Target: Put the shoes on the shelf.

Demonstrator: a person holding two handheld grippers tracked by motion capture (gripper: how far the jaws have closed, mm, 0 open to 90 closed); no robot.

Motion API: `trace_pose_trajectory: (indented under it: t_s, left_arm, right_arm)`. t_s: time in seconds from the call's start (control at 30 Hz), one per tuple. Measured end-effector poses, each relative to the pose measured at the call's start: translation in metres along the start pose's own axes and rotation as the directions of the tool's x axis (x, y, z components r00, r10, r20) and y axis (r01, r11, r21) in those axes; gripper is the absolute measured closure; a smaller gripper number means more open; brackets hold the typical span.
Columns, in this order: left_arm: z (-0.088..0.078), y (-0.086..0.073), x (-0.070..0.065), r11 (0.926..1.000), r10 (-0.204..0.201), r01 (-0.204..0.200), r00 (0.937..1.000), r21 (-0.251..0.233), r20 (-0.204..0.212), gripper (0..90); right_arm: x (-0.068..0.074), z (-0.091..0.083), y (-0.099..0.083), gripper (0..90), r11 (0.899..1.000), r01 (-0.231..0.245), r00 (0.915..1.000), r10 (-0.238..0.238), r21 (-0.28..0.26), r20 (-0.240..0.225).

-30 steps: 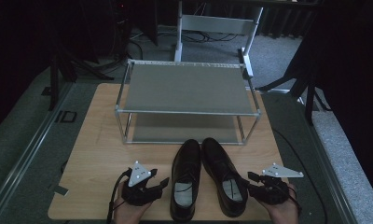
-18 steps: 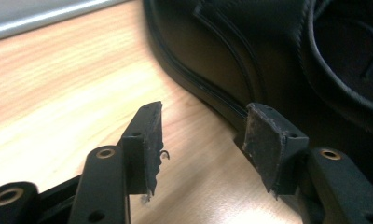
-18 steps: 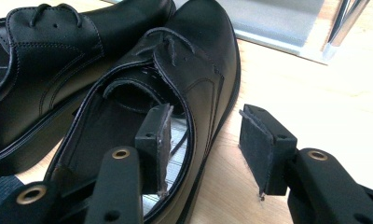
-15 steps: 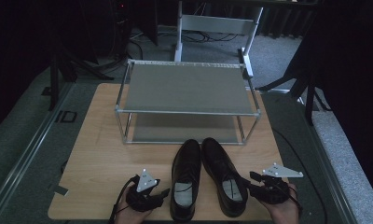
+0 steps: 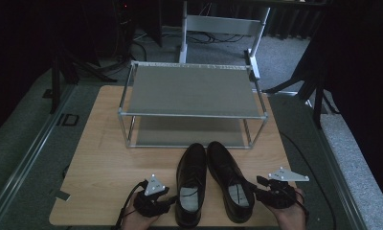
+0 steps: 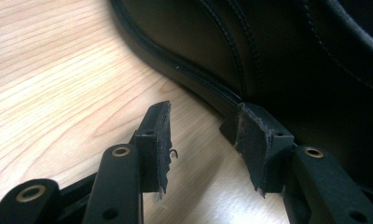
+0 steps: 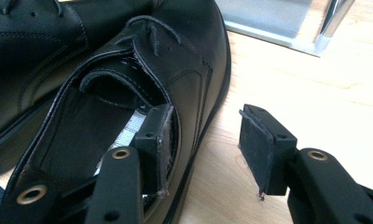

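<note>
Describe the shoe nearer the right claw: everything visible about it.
The right shoe is a black lace-up dress shoe of smooth, stitched leather-like material with a pale insole. It stands upright on the wooden table, toe toward the metal rack, close beside the left shoe. The right claw straddles its outer side wall: one finger is inside the opening, the other outside over the table, with a gap to the leather there.

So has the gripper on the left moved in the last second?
Yes. The left gripper has slid toward the near table edge and closer to the left shoe, its jaws closing with nothing between them.
</note>
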State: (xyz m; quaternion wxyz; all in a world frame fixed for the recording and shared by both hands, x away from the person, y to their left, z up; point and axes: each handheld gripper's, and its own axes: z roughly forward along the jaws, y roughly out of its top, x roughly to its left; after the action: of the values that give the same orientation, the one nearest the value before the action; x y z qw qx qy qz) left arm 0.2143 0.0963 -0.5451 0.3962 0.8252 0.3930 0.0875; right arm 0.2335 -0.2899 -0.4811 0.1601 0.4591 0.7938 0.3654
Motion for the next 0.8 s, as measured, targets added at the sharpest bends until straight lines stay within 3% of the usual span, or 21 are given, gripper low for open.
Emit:
trace_pose_trajectory:
  t_s: [0.23, 0.47, 0.53, 0.63, 0.67, 0.7, 0.8]
  left_arm:
    - [0.017, 0.012, -0.021, 0.9976, 0.068, -0.068, 0.9957, 0.009, 0.064, 54.8]
    - [0.028, 0.019, -0.032, 0.996, 0.087, -0.089, 0.9919, 0.011, 0.093, 53.9]
    - [0.028, 0.018, -0.03, 0.9961, 0.086, -0.088, 0.9908, 0.009, 0.104, 52.3]
    - [0.026, 0.017, -0.026, 0.997, 0.077, -0.077, 0.9892, 0.0, 0.125, 49.6]
    - [0.026, 0.016, -0.025, 0.9975, 0.07, -0.07, 0.9887, -0.007, 0.132, 48.7]
    - [0.025, 0.016, -0.022, 0.9977, 0.068, -0.068, 0.9884, -0.01, 0.136, 48.7]
    - [0.021, 0.016, -0.013, 0.9988, 0.043, -0.04, 0.9897, -0.028, 0.136, 47.4]
  right_arm:
    - [0.003, 0.002, 0.0, 60.9, 1.0, 0.017, 0.9993, -0.016, 0.019, -0.033]
    - [0.005, 0.01, 0.0, 63.3, 0.999, 0.018, 0.998, -0.015, 0.045, -0.062]
    - [0.006, 0.014, 0.0, 71.8, 0.998, 0.027, 0.9978, -0.023, 0.054, -0.061]
    - [0.009, 0.019, 0.003, 78.8, 0.998, 0.032, 0.999, -0.03, 0.058, -0.033]
    - [0.011, 0.02, 0.004, 81.5, 0.997, 0.055, 0.9985, -0.055, 0.058, -0.002]
    - [0.011, 0.02, 0.004, 81.5, 0.997, 0.055, 0.9985, -0.055, 0.058, -0.002]
    - [0.013, 0.022, 0.005, 84.9, 0.997, 0.069, 0.9957, -0.072, 0.042, 0.058]
